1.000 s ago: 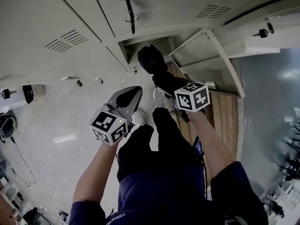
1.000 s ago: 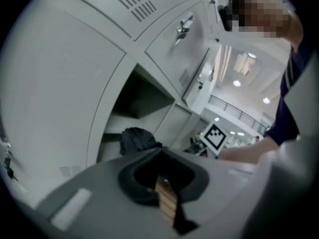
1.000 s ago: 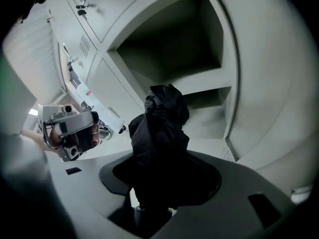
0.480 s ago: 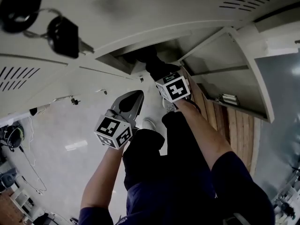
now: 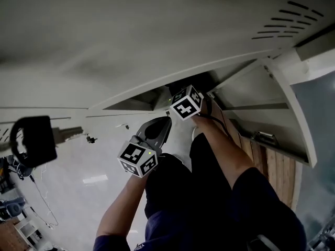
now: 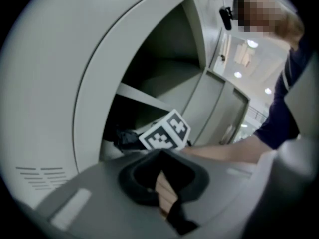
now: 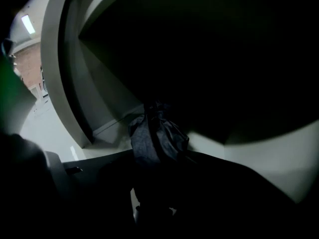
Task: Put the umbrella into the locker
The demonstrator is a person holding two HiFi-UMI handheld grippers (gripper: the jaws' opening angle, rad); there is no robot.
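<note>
The right tongs (image 5: 177, 93) reach into the open locker (image 6: 169, 49). They are closed on the umbrella (image 7: 155, 136) and hold it by its near end. The umbrella is dark and folded up into a short bundle. Its long side runs the same way as the tongs. Its free end points away from the person, toward the dark back of the locker. The umbrella is already inside, in the space under the shelf (image 6: 144, 97). I cannot tell if it touches the bottom of that space.

The locker door (image 5: 246, 85) stands open on the right side of the head view.

The left tongs (image 5: 163, 125) hang just outside the locker, below the opening. Their two jaws meet at the tip and there is nothing between them.

A key with a black tag (image 5: 34, 140) sticks out of another door at the left.
</note>
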